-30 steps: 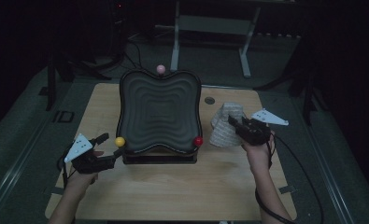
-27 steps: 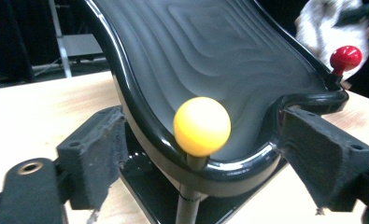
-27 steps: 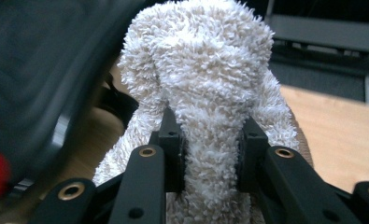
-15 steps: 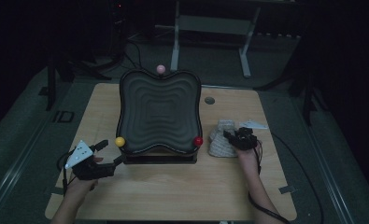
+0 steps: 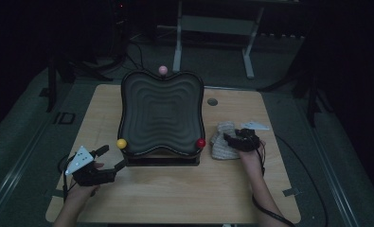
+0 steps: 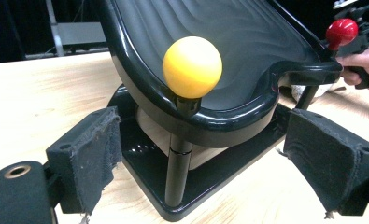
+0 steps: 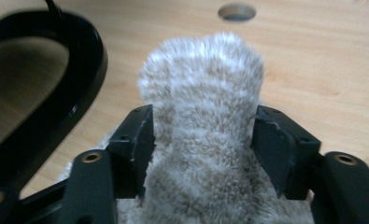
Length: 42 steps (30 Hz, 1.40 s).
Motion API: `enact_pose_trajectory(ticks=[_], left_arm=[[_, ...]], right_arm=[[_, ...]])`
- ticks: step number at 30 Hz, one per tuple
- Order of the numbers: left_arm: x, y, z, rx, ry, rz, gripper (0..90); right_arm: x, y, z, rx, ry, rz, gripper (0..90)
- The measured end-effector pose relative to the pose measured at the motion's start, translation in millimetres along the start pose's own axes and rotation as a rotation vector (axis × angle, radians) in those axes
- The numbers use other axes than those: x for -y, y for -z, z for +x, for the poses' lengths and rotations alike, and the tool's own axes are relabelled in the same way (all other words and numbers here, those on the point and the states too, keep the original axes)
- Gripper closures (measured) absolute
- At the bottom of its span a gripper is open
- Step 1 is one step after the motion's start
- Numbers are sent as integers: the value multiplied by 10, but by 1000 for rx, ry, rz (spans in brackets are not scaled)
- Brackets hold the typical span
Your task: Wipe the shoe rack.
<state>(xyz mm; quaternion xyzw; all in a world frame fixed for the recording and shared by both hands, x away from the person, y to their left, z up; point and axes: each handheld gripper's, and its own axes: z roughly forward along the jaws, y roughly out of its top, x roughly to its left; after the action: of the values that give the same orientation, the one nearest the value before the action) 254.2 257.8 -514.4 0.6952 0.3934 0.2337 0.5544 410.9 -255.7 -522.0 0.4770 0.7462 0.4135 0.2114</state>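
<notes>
One black wavy tray [image 5: 162, 113] is sitting empty on the bench [image 5: 175, 189], three ball knobs at its rim. The right hand-held gripper [image 5: 232, 140], lower than a second ago, is straddling the fluffy sock [image 7: 205, 154] beside the tray, jaws just opening. The left hand-held gripper [image 5: 110, 159] is hanging released.

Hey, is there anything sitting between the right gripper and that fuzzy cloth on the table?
Nothing visible stands in the way. The fuzzy cloth already lies between the fingers of the right gripper, on the table beside the black tray. Its jaws have just been opening and no longer clamp the cloth.
</notes>
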Motion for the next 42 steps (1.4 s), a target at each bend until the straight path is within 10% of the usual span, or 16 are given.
enact_pose_trajectory(ticks=[21,42], left_arm=[[178,92,31,-53,-7,30,111],[417,269,65,-141,-33,111,100]], right_arm=[[273,434,95,9,67,-164,137],[726,744,111,23,85,-112,137]])
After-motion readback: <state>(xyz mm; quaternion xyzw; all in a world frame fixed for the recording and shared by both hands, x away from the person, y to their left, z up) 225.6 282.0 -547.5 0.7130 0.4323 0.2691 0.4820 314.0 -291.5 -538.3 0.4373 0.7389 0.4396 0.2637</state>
